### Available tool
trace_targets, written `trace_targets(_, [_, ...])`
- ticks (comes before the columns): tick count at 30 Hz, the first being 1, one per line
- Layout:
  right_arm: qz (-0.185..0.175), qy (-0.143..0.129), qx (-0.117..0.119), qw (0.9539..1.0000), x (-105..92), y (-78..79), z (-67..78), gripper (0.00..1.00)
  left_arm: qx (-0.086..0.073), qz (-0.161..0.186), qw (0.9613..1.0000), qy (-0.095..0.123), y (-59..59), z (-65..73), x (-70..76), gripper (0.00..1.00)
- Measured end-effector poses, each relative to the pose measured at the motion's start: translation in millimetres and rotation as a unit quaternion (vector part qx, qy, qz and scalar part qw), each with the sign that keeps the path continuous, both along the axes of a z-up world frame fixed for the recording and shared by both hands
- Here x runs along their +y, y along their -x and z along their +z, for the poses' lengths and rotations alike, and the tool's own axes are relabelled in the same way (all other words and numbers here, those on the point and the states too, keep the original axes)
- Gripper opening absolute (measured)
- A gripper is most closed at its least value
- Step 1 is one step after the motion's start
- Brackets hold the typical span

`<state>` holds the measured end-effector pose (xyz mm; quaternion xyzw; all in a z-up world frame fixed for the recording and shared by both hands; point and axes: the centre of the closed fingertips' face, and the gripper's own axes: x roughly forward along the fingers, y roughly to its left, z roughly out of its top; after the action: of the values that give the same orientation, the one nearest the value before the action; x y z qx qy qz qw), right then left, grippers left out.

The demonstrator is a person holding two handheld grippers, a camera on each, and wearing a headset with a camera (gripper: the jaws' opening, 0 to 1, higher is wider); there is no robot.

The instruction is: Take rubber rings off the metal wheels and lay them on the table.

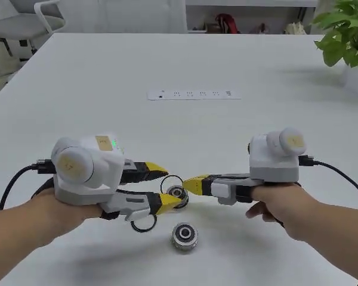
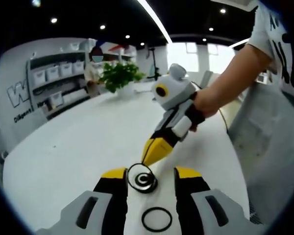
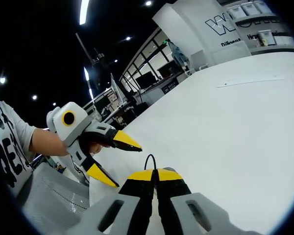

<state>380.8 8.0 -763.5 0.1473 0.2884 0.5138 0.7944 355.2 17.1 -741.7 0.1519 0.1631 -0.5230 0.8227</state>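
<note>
A metal wheel (image 1: 176,193) lies on the white table (image 1: 185,131) between the spread jaws of my left gripper (image 1: 167,186), which is open around it. In the left gripper view the same wheel (image 2: 142,179) sits between the yellow tips of the left gripper (image 2: 152,172). My right gripper (image 1: 188,185) comes in from the right, shut on a black rubber ring (image 1: 169,180) at that wheel. A thin loop of the ring (image 3: 149,161) sticks out of the right gripper (image 3: 157,173). A second wheel (image 1: 184,235) stands nearer me. A loose ring (image 1: 143,223) lies flat by the left gripper.
A white power strip (image 1: 194,94) lies across the middle of the table. A potted plant (image 1: 346,36) stands at the far right corner. An office chair (image 1: 24,24) is beyond the far left edge. Cables trail from both grippers.
</note>
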Motion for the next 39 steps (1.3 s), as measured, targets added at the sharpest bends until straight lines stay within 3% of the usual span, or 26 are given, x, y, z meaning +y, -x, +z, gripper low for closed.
trace_targets(12, [0.006, -0.006, 0.002, 1.0, 3.1, 3.0, 6.0, 0.0, -0.005, 0.006, 0.9999, 0.008, 4.8, 8.8, 11.1, 0.48])
trace_targets(28, [0.021, -0.015, 0.011, 0.9996, 12.4, 10.6, 10.4, 0.0, -0.011, -0.007, 0.9999, -0.004, 24.7, 10.6, 25.6, 0.6])
trace_targets(39, [0.036, -0.022, 0.032, 0.9986, 24.6, 19.6, 9.9, 0.0, -0.01, 0.003, 0.9999, -0.005, 29.5, 8.0, 38.0, 0.64])
